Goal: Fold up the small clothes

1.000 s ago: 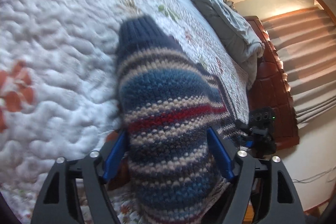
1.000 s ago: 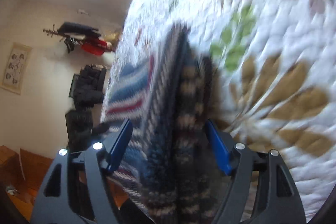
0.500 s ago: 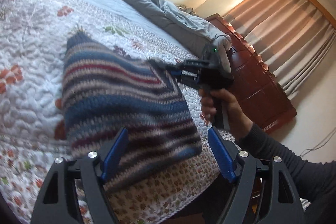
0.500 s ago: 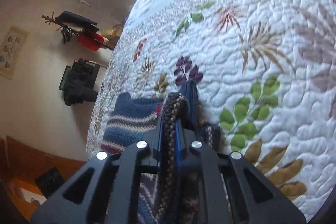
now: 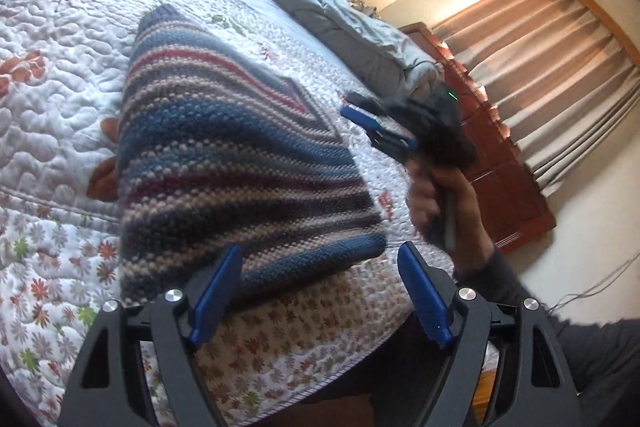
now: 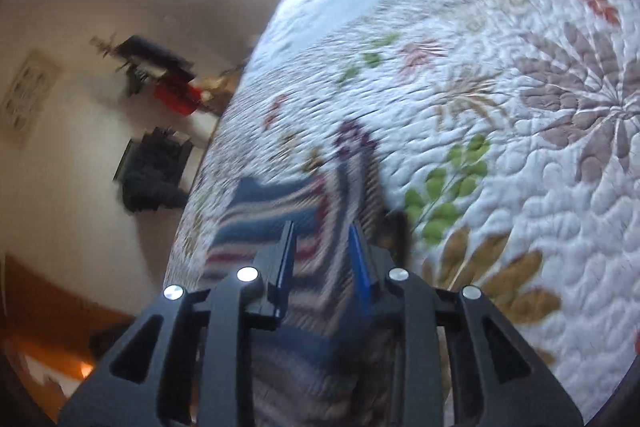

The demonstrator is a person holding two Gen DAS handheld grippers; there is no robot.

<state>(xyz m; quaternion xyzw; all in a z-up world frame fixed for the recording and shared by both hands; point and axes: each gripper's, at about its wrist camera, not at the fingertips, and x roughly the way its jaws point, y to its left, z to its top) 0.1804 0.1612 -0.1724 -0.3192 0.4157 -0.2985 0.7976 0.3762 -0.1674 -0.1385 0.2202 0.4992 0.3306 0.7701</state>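
Left wrist view, left to right. A floral quilt covers the bed. On it lies a striped knitted sweater, folded, in bands of blue, grey, cream and red. Its long axis runs from a narrow ribbed blue end at upper left down to a wide blue-edged end at lower right, near the bed's edge. The left gripper hovers over that wide end, fingers spread apart with nothing between them; one blue finger overlaps the sweater's edge in the picture, and contact cannot be confirmed. Further right, a hand in a dark sleeve holds the right gripper just beside the sweater's right edge, clear of it. Behind it stand a rumpled grey duvet, a red-brown wooden cabinet and brown curtains.

Right wrist view, left to right. A framed picture hangs on the wall; its content is blurred and unreadable. The right gripper's fingers stand narrowly apart, having just been opening, with the sweater lying below and beyond them, not pinched. No brand or writing is legible anywhere.
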